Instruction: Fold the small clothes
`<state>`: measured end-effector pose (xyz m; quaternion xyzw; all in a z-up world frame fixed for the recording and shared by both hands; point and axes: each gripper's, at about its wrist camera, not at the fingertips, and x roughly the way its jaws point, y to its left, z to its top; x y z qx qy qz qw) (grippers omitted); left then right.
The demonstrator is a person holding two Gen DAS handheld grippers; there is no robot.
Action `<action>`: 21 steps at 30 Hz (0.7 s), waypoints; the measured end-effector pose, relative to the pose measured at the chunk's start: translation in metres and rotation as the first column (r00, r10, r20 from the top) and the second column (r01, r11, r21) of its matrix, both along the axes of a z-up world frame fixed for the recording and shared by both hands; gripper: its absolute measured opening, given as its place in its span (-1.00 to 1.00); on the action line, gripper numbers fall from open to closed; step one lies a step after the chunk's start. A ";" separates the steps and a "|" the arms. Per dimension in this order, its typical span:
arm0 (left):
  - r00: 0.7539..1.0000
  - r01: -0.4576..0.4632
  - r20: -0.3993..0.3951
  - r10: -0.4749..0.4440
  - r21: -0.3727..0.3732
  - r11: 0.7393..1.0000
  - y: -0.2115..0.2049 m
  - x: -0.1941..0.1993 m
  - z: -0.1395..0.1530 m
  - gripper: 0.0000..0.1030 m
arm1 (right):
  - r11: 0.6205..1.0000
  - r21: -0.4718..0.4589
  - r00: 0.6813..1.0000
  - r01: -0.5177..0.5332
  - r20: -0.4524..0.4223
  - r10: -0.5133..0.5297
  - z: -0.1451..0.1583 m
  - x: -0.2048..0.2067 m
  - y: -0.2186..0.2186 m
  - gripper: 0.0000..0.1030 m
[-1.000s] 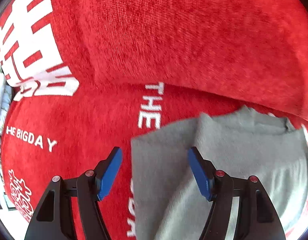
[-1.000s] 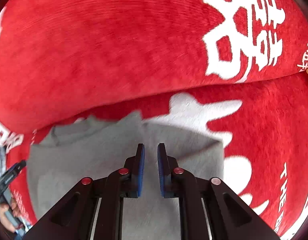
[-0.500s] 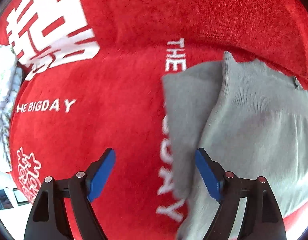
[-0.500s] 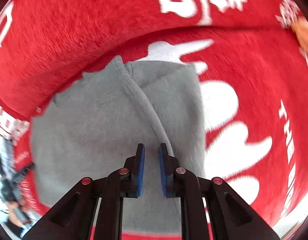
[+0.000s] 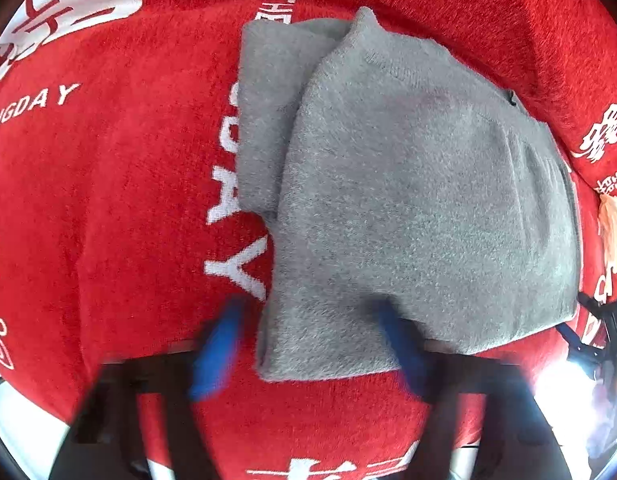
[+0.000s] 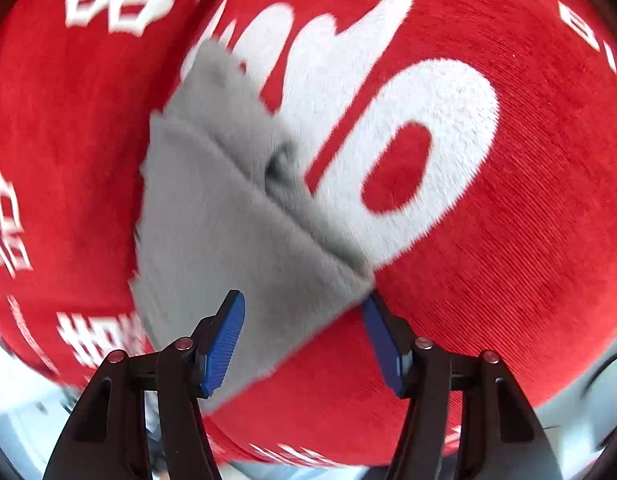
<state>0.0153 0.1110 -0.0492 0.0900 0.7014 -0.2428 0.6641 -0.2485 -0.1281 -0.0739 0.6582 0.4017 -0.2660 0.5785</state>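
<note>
All I have around me is a red plush cover (image 5: 120, 184) with white printing: "BIGDAY" lettering (image 5: 32, 104) off to my left, and in the right wrist view a large white looped graphic (image 6: 392, 120) spreading beside the garment. At the far right edge of the left view sits a pale, peach-coloured thing (image 5: 614, 232) I cannot identify, and below it a dark bit of gear, too small to tell. Nothing lies between my tools and the cloth.

The grey knit garment (image 5: 408, 200) lies folded on the cover, one thick layer on top with a narrower flap poking out along its left side, partly hiding a column of white letters. The knit looks fuzzy and plain. In the right view its fold line runs diagonally down to a corner.

My left tool (image 5: 312, 348) is spread wide, badly motion-blurred, its blue pads straddling the near edge of the garment. My right tool (image 6: 304, 340) is also wide, gripping nothing, with the garment's near corner (image 6: 360, 280) just by its right pad.
</note>
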 end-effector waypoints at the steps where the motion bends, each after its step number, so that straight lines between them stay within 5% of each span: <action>1: 1.000 -0.002 0.006 0.002 -0.002 1.000 0.001 0.000 0.001 -0.50 | 0.999 0.001 0.999 -0.033 -0.002 0.033 0.001 0.004 -0.003 -0.82; 2: 1.000 0.000 0.005 0.000 -0.024 1.000 0.001 -0.001 0.004 -0.72 | 0.995 -0.036 0.995 -0.091 -0.032 0.090 0.009 0.015 -0.007 -0.83; 6: 0.998 0.039 0.046 -0.037 -0.043 0.998 0.003 -0.004 0.017 -0.76 | 0.952 -0.152 0.963 -0.266 -0.085 0.256 0.044 0.033 -0.012 -0.84; 11: 0.999 0.021 0.045 -0.020 -0.017 1.000 0.019 -0.015 0.006 -0.77 | 0.920 -0.137 0.921 -0.367 -0.190 0.339 0.017 0.032 -0.017 -0.83; 14: 0.998 0.021 0.056 -0.020 -0.018 1.000 0.024 -0.015 0.011 -0.77 | 0.918 -0.138 0.918 -0.373 -0.201 0.343 0.017 0.031 -0.016 -0.79; 16: 0.997 0.040 0.070 -0.040 0.002 0.999 0.030 -0.016 0.018 -0.77 | 0.920 -0.135 0.913 -0.369 -0.237 0.332 0.025 0.026 -0.014 -0.56; 21: 0.992 0.036 0.119 -0.037 0.004 0.999 0.047 0.000 0.052 -0.77 | 0.910 -0.173 0.907 -0.376 -0.270 0.323 0.058 0.012 -0.007 -0.55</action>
